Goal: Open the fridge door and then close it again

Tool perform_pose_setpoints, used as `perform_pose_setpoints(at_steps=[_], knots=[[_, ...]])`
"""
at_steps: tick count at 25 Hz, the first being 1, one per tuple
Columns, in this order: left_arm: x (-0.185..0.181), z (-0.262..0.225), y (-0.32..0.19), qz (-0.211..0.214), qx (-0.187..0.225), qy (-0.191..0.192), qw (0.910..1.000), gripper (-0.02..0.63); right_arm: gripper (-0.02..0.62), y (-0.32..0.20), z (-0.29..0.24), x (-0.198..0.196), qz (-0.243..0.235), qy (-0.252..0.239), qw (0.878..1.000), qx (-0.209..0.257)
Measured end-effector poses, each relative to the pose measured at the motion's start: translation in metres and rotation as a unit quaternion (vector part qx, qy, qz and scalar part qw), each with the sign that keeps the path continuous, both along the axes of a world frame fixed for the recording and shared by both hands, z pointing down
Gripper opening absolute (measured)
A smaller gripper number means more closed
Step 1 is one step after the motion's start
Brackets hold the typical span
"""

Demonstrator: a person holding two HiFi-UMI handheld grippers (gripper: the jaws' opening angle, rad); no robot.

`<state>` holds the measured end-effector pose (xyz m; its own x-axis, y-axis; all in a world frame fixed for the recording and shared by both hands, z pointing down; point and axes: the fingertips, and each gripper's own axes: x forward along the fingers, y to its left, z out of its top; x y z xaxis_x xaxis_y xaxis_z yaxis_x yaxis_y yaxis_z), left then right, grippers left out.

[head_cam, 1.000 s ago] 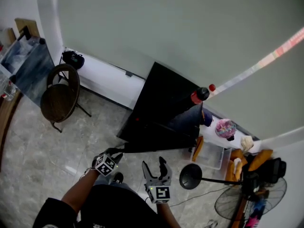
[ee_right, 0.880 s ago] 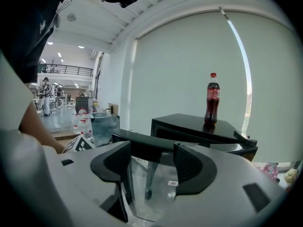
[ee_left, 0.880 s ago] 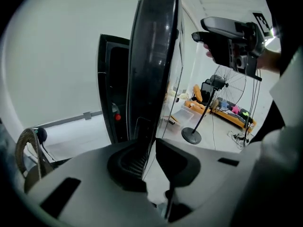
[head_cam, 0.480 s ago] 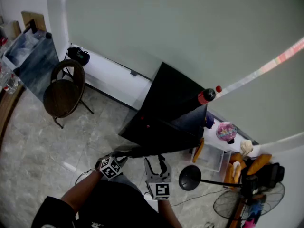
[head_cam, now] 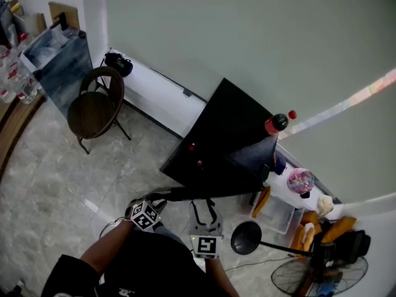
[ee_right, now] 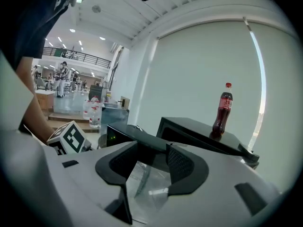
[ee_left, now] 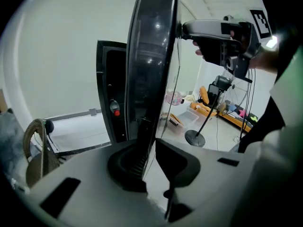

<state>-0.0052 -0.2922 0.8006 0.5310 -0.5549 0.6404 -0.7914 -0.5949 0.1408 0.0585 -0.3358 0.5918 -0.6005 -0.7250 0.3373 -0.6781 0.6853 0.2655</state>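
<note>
The black fridge [head_cam: 226, 132] stands by the wall with its door [head_cam: 213, 192] swung open towards me. My left gripper [head_cam: 162, 198] is shut on the door's free edge [ee_left: 151, 79], which runs up between its pads [ee_left: 128, 167]. My right gripper [head_cam: 205, 206] straddles the door's top edge [ee_right: 142, 141]. Its jaws have just been closing, and the pads [ee_right: 182, 167] now sit against the door on both sides. From the left gripper view the right gripper [ee_left: 222, 37] shows at the door's top corner.
A cola bottle [head_cam: 276, 124] stands on the fridge top. Left of the fridge are a round brown chair [head_cam: 93, 113] and a low white ledge [head_cam: 154, 94]. At the right are a clear bin [head_cam: 278, 206], a stand's round base [head_cam: 246, 237] and a floor fan [head_cam: 318, 277].
The right gripper's fingers have drawn together around the door's top edge. The left gripper has shifted a little sideways with the door. The head view has drifted.
</note>
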Motion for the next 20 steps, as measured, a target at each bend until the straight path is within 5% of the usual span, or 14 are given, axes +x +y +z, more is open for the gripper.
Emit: perform_pose_setpoints(at_steps=[10, 20], knots=[[0.015, 0.0, 0.022, -0.148, 0.003, -0.014, 0.9888, 0.063, 0.192, 0.012, 0.002, 0.023, -0.101, 0.027, 0.994, 0.016], [0.061, 0.002, 0.074, -0.195, 0.002, -0.019, 0.9806, 0.061, 0.192, 0.051, 0.007, 0.057, -0.163, 0.042, 0.985, 0.04]])
